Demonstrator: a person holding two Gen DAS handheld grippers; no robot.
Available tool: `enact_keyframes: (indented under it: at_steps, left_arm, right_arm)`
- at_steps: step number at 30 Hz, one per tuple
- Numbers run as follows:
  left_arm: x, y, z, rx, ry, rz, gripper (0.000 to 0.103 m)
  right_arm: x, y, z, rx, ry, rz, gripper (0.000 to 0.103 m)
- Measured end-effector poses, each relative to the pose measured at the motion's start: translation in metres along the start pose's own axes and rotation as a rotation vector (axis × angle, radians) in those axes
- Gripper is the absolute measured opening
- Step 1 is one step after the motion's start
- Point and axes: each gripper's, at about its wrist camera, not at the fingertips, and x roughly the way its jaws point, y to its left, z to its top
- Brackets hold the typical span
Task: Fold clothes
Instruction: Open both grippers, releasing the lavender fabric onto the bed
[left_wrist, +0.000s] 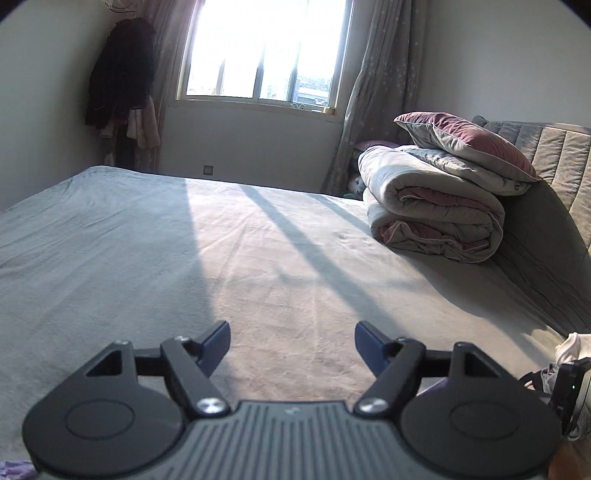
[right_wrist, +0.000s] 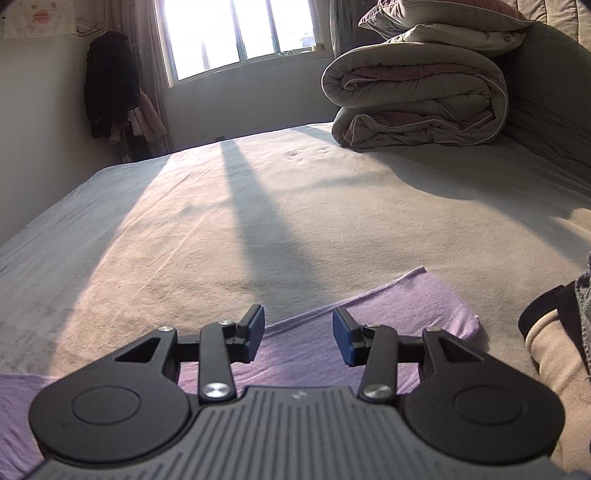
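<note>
A lilac garment (right_wrist: 424, 306) lies flat on the bed sheet (right_wrist: 295, 206) near the front edge, folded into a neat strip. My right gripper (right_wrist: 298, 334) hovers just over it, open, with nothing between its blue pads. In the left wrist view my left gripper (left_wrist: 291, 345) stands wide open above bare sheet (left_wrist: 258, 240), holding nothing. A sliver of the lilac cloth (left_wrist: 14, 469) shows at that view's bottom left corner. The other gripper's black body (left_wrist: 570, 391) peeks in at the right edge.
A rolled quilt (left_wrist: 436, 210) with a pillow (left_wrist: 469, 144) on top sits at the bed's head by the padded headboard (left_wrist: 561, 162). More clothes, beige and dark, (right_wrist: 554, 339) lie at the right. Dark coats (left_wrist: 118, 74) hang in the corner beside the window (left_wrist: 266, 51).
</note>
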Motion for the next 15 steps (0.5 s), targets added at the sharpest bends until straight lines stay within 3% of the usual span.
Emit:
enact_keyframes:
  at_steps: [4, 9, 15]
  left_arm:
    - [-0.05, 0.04, -0.007, -0.079, -0.026, 0.058, 0.079]
    - [-0.107, 0.079, -0.018, -0.182, -0.047, 0.117, 0.08]
    - [-0.178, 0.103, -0.011, -0.141, -0.08, 0.195, 0.083]
  right_arm:
    - [0.001, 0.019, -0.002, -0.054, 0.014, 0.076, 0.053]
    - [-0.009, 0.039, 0.001, -0.128, 0.002, 0.088, 0.056]
    - [-0.053, 0.055, 0.018, -0.068, -0.03, 0.104, 0.065]
